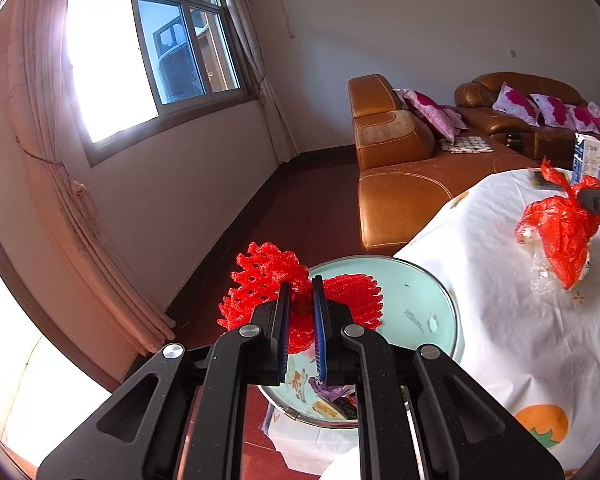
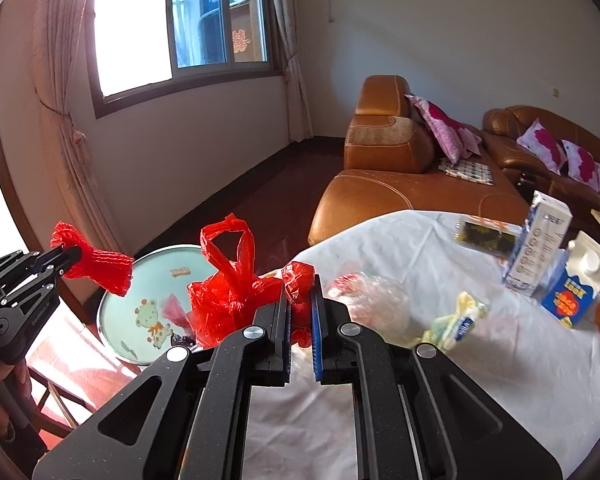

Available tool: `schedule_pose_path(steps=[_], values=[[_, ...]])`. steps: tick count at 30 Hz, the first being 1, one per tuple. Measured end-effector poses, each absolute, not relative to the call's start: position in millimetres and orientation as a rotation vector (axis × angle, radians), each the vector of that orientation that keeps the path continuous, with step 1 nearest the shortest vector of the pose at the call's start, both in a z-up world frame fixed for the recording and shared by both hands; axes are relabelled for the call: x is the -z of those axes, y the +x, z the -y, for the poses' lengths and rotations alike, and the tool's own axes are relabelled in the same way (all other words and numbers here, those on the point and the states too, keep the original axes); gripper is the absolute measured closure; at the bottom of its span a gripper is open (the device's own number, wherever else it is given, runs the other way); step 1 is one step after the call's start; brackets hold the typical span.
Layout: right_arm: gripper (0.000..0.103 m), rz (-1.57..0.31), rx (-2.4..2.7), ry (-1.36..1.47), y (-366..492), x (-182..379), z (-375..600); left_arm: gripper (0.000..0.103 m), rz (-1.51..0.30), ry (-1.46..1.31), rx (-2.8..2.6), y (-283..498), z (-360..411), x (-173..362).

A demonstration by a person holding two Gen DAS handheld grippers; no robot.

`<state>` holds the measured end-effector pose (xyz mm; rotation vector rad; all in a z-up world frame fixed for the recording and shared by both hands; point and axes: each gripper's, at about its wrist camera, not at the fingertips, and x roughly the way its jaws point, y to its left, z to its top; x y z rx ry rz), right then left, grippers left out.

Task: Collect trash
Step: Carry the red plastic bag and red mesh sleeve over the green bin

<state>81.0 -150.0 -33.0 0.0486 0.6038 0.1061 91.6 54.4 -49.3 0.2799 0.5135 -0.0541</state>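
Right wrist view: my right gripper (image 2: 300,312) squeezes a red plastic bag (image 2: 228,292) over the white tablecloth (image 2: 480,392). My left gripper (image 1: 301,300) pinches a red foam net (image 1: 272,276) above the round bin (image 1: 416,300), which has a cartoon animal inside. Milk cartons' (image 2: 572,284) writing is too blurry. Brown sofa (image 2: 400,184), window (image 2: 180,20), curtains (image 2: 64,92).

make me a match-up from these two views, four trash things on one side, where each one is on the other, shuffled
Things:
1. red foam net
2. red plastic bag
3. two cartons
4. clear plastic wrap

Places:
A. standing at the table's far right
B. in the right tool
C. lying on the tablecloth
D. in the left tool, over the bin

Pairs: 1-D, 2-B, 3-A, 4-C
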Motion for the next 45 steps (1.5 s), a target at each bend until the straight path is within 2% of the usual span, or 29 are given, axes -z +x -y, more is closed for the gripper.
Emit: schedule_pose_path(steps=[25,45], values=[[0.094,-0.647,-0.214,-0.048,145,46,81,0.093,-0.539,0.336,-0.103,115,-88,61],[0.094,-0.68,-0.252,-0.08,159,58,62,0.093,-0.555,0.348,-0.127,123,-85,66]])
